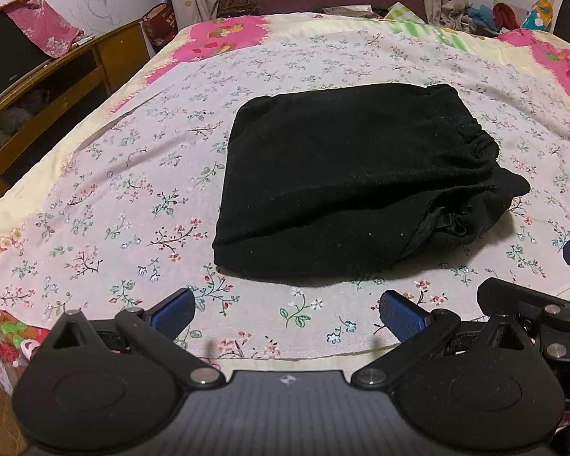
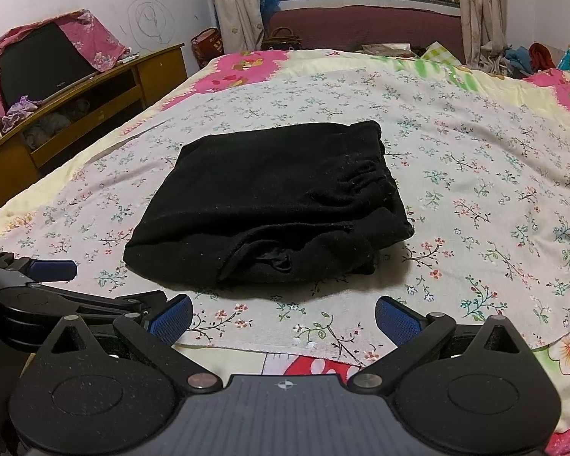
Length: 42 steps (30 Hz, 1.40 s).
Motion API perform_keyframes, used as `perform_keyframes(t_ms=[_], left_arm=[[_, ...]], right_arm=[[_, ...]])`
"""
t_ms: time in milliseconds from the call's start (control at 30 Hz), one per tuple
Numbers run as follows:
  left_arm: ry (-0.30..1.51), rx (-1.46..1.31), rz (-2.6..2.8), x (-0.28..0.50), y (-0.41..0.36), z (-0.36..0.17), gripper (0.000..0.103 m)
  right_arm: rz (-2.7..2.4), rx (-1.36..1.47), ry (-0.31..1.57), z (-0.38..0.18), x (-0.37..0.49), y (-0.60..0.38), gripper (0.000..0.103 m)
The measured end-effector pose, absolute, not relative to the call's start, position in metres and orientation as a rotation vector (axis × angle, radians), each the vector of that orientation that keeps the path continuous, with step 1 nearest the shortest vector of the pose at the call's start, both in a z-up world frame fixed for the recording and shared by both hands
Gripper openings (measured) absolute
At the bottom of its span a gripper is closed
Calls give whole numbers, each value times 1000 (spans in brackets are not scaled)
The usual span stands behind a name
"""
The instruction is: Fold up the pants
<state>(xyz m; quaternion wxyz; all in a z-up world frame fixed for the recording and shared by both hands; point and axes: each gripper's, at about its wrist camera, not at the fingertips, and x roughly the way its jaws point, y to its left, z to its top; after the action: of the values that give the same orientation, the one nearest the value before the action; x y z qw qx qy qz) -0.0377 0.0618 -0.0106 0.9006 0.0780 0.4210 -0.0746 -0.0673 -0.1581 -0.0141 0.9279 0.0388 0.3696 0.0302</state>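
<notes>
Black pants (image 1: 345,186) (image 2: 273,205) lie folded into a compact rectangle in the middle of the floral cloth on the bed; the gathered waistband faces right and loose layers show at the near right corner. My left gripper (image 1: 287,313) hovers just short of the bundle's near edge, open, with nothing between its blue pads. My right gripper (image 2: 283,317) hangs beside it, also open and empty, a little back from the pants. Part of the right gripper's body (image 1: 532,307) shows at the right of the left wrist view. The left gripper's blue fingertip (image 2: 53,269) appears at the left of the right wrist view.
A white floral cloth (image 1: 133,197) covers a pink and yellow bedspread (image 2: 247,66). A wooden cabinet (image 2: 95,102) with a draped TV stands to the left of the bed. Curtains, a window and clutter line the far side. The bed's near edge runs just under the grippers.
</notes>
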Motion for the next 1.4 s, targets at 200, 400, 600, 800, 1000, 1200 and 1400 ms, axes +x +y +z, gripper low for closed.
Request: perform_keyframes(t_ms=[200,400,600,800,1000,1200,1400], left_arm=[[910,142,-153,-31,64,-12,103],[911,130,-149,-31,65,-10,103],[908,123,-153,-31,65,-9,103],[907,121,-152,-32,65,-10,103],[904,118,-150,-33,65,-10,103],[892,126,-147,-35,64,-9,103],[872,130,-133,-37,64,-5,103]], right_arm=[[66,87,776,-15,-64,-157,92],[68,84,775,-14,-64,-154,92],[67,79,770,-13,-64,-155,92],[69,80,772,-13,-64,-156,92],[67,90,770,-13,-66,-155,92],[67,95,767,-14,-67,-155,92],[69,99,753,-12,-69,-154,92]])
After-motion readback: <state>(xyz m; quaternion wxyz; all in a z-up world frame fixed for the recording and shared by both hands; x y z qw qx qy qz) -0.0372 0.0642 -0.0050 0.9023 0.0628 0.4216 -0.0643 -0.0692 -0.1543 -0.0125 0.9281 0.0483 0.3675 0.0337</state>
